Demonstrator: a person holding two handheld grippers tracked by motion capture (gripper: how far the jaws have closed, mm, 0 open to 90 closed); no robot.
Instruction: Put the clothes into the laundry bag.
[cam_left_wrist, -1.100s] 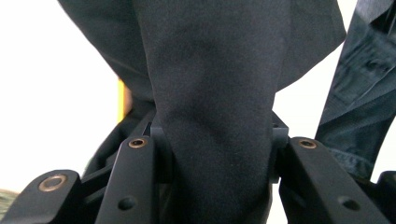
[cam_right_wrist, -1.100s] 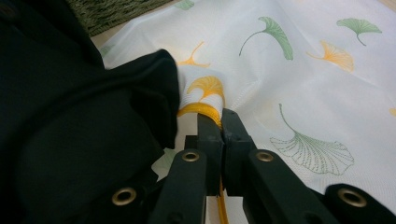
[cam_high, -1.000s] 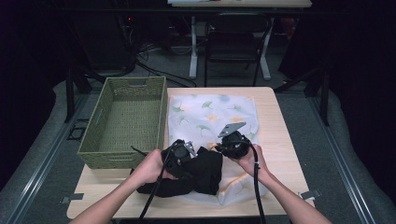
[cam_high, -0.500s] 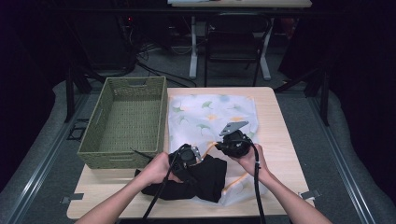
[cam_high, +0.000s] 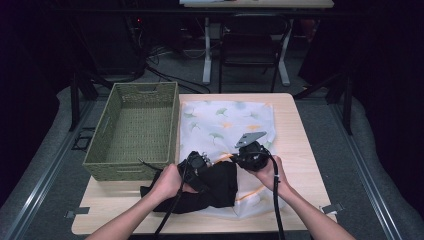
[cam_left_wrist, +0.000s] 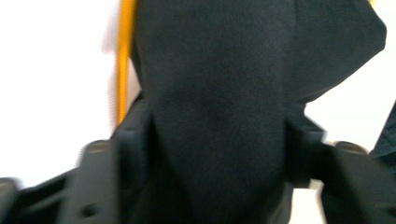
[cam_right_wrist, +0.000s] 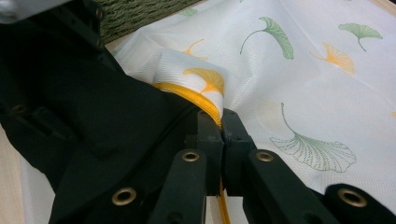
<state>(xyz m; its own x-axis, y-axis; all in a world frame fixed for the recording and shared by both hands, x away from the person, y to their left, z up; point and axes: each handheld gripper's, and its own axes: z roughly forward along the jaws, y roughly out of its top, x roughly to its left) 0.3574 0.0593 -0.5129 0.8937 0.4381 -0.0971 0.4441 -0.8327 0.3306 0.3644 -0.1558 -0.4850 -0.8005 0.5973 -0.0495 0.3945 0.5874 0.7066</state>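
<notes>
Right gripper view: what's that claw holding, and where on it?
The right claw is shut on the leaf-print cloth, pinching its orange hem where a corner folds up beside the black cloth.

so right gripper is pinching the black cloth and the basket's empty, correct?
Not quite. The right gripper is shut on the orange-trimmed edge of the white leaf-print cloth, not the black cloth; the right gripper view shows it. The basket is empty in the high view.
</notes>
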